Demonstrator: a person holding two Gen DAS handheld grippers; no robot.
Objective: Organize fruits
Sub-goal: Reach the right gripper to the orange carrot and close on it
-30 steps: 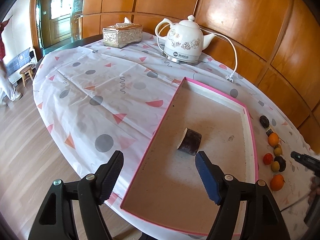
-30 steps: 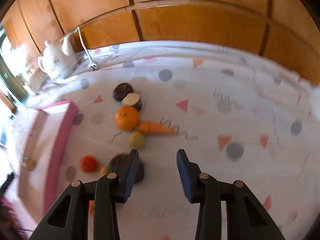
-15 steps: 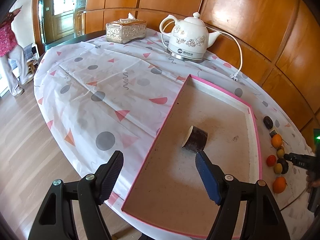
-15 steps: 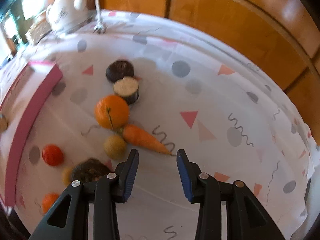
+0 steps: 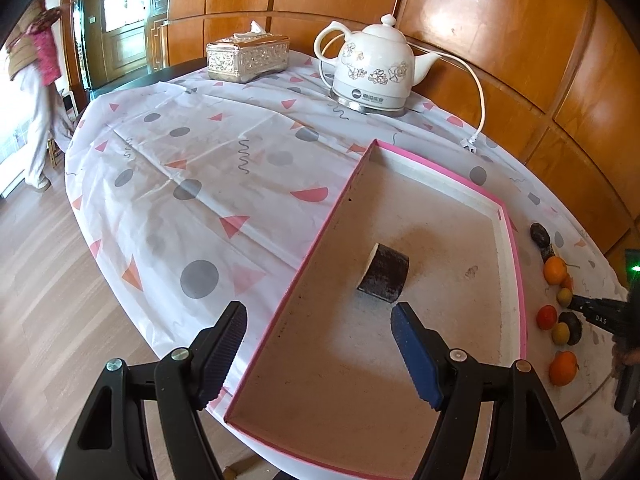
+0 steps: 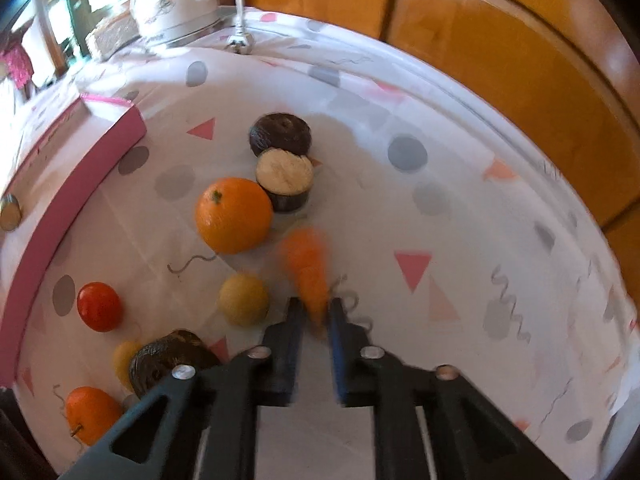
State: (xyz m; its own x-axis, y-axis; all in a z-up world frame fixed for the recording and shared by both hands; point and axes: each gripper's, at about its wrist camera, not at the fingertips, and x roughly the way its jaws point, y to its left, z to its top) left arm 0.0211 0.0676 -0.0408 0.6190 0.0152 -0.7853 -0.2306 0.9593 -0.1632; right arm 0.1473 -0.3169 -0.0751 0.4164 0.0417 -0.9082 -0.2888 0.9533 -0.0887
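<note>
A blurred orange carrot (image 6: 306, 268) lies on the patterned tablecloth, and my right gripper (image 6: 316, 312) is closing on its narrow tip, pads pressing both sides. Beside it sit a large orange (image 6: 234, 216), a yellow ball-shaped fruit (image 6: 243, 299), a red tomato (image 6: 99, 306), two dark round pieces (image 6: 285, 184) and a smaller orange (image 6: 91, 412). My left gripper (image 5: 320, 336) hangs open over the near end of the pink-rimmed tray (image 5: 440, 176). A dark cut cylinder (image 5: 384, 274) rests in the tray just beyond its right finger.
A white teapot (image 5: 372, 72) on a base with a cord and a silver tissue box (image 5: 248, 58) stand at the table's far side. Wooden wall panels run behind. A person (image 5: 36, 80) stands at the far left by the door.
My right gripper has shut on the carrot's tip, and the carrot has swung to point along the fingers. The left gripper stays open over the tray.
</note>
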